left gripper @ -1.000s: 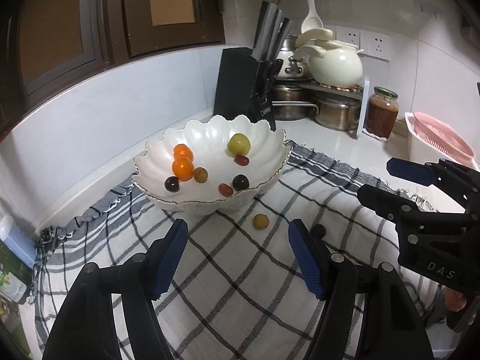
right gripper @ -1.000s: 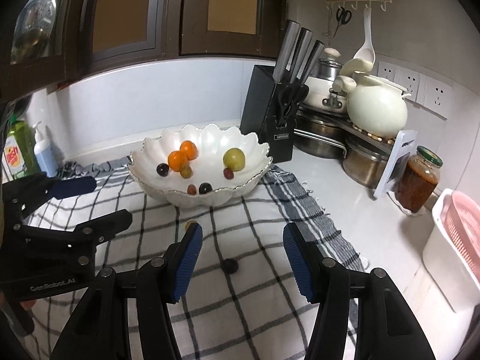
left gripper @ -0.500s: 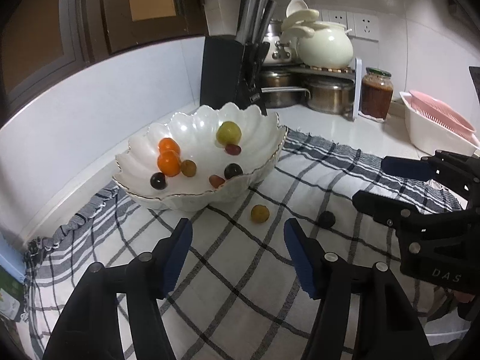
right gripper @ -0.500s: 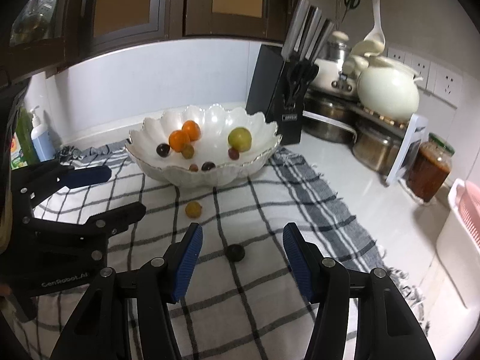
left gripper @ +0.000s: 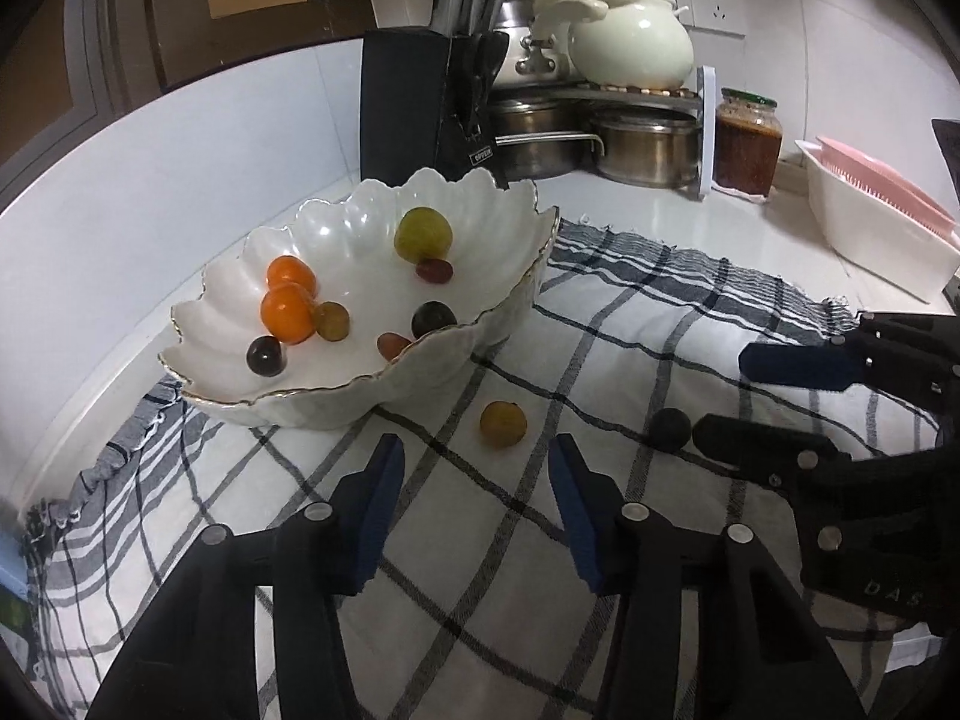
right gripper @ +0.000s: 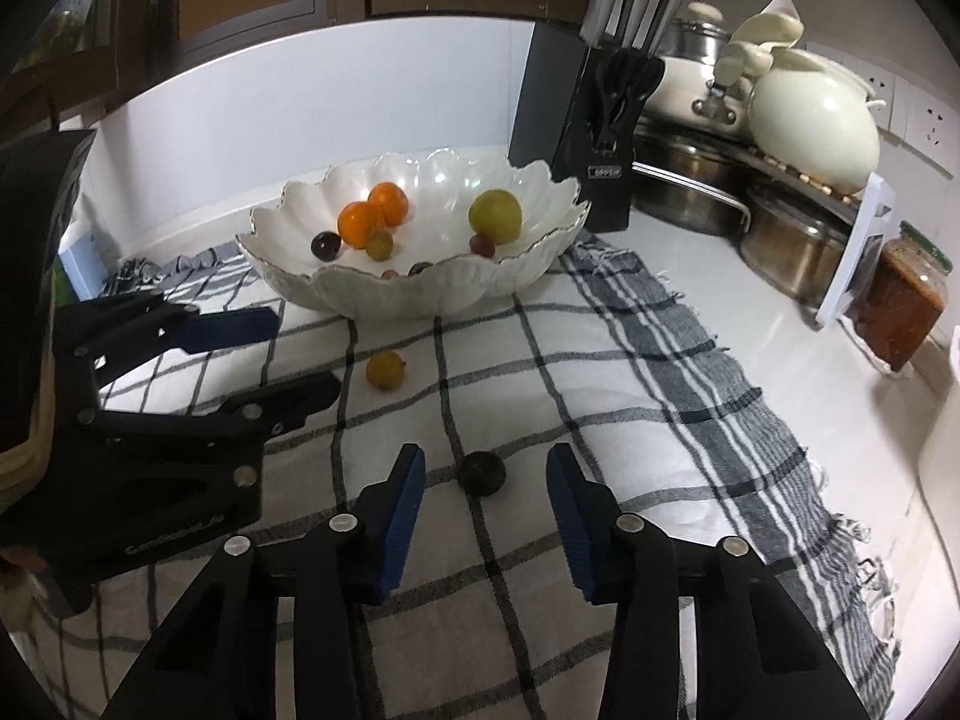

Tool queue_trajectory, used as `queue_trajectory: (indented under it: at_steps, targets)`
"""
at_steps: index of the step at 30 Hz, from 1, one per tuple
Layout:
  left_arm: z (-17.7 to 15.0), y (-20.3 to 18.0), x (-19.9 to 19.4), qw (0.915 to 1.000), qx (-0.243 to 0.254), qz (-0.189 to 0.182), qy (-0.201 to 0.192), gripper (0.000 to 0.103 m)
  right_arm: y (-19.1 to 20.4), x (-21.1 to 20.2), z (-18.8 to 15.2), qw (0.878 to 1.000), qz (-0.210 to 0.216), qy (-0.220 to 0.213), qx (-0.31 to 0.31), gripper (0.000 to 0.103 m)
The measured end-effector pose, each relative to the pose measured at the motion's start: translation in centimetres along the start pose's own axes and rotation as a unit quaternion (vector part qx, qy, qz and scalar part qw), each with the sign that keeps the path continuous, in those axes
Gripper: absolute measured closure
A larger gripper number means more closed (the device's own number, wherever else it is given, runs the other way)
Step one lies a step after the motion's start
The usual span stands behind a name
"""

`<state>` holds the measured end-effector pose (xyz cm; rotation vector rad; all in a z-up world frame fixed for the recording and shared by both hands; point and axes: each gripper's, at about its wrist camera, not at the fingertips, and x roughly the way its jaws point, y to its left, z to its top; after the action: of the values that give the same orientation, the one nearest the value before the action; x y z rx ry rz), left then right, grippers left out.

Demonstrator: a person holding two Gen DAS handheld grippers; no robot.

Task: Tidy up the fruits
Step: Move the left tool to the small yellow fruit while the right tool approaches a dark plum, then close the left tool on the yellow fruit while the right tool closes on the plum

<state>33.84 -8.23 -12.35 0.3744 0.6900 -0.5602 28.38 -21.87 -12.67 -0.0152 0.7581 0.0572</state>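
Note:
A white scalloped bowl (left gripper: 336,402) (right gripper: 522,258) on a checked cloth holds several small fruits, among them two oranges (left gripper: 288,312) and a green plum (left gripper: 423,233). A yellow fruit (left gripper: 503,423) (right gripper: 384,369) lies on the cloth just ahead of my open left gripper (left gripper: 474,480) (right gripper: 300,354). A dark round fruit (left gripper: 670,429) (right gripper: 482,474) lies between the tips of my open right gripper (right gripper: 486,486) (left gripper: 720,396), not touching them.
A black knife block (left gripper: 414,102) stands behind the bowl. Steel pots (left gripper: 648,144), a cream ceramic pot (left gripper: 630,48) and a sauce jar (left gripper: 747,147) stand at the back right. A pink and white dish rack (left gripper: 882,234) is at the far right.
Both grippers have moved down and forward toward the cloth. The yellow fruit is now close before the left gripper, and the dark fruit now lies between the right gripper's tips.

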Motion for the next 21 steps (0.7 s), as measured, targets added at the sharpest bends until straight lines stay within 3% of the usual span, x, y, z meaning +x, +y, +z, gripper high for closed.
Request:
queue_trajectory:
  at_steps: [9, 21]
  targets:
    - [0.4, 0.2, 2.2, 0.9997, -0.011, -0.008, 0.022, 0.065, -0.3, 1.9, -0.2, 0.999, 0.026, 0.021, 0.007, 0.067]
    - [1.0, -0.1, 4.6, 0.9989, -0.011, -0.013, 0.045, 0.067, -0.6, 4.1, -0.2, 0.998, 0.043, 0.041, 0.002, 0.072]
